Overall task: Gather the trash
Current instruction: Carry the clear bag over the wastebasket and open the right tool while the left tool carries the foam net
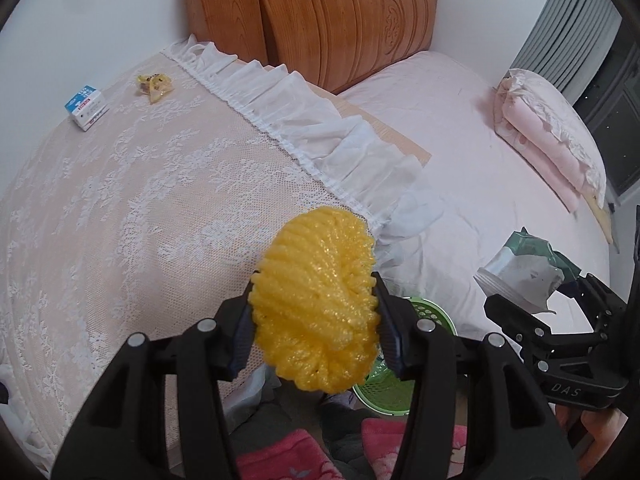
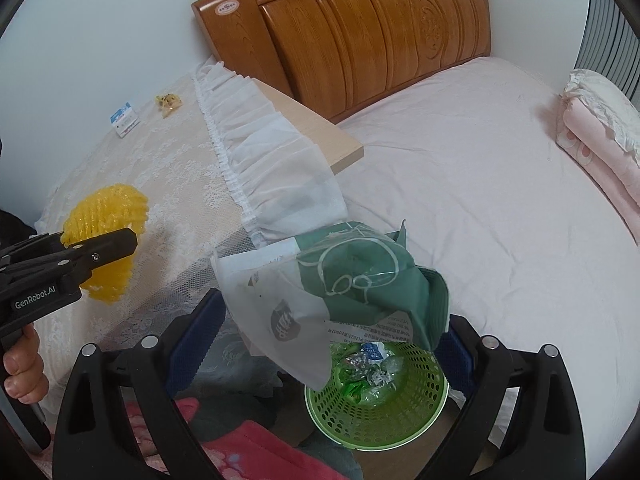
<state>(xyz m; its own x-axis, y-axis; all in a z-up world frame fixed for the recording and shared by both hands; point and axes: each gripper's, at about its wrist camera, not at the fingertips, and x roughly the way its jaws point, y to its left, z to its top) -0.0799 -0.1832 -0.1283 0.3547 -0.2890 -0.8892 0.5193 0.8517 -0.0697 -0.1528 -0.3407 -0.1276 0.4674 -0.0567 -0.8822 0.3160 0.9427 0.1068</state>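
Trash: green perforated plastic basket [image 2: 376, 392] on floor by bed, partly filled | crumpled green-and-white paper wrapper [image 2: 320, 296] held above it in right tongs [image 2: 332, 344], clamped | yellow foam fruit net [image 1: 316, 300] pinched in left tongs [image 1: 316, 320] | left on lace-covered tabletop [image 1: 120, 208]: small blue-white carton [image 1: 87, 107], yellow candy wrapper [image 1: 154, 87].

In the left wrist view the yellow foam fruit net [image 1: 316, 300] hides most of the green perforated basket [image 1: 436, 312], and the right hand-held gripper [image 1: 532, 300] is cut off at the edge. In the right wrist view the green-and-white wrapper [image 2: 340, 292] covers the basket's far rim [image 2: 436, 364]. Print on the small blue-and-white box [image 1: 87, 107] is too small to read.
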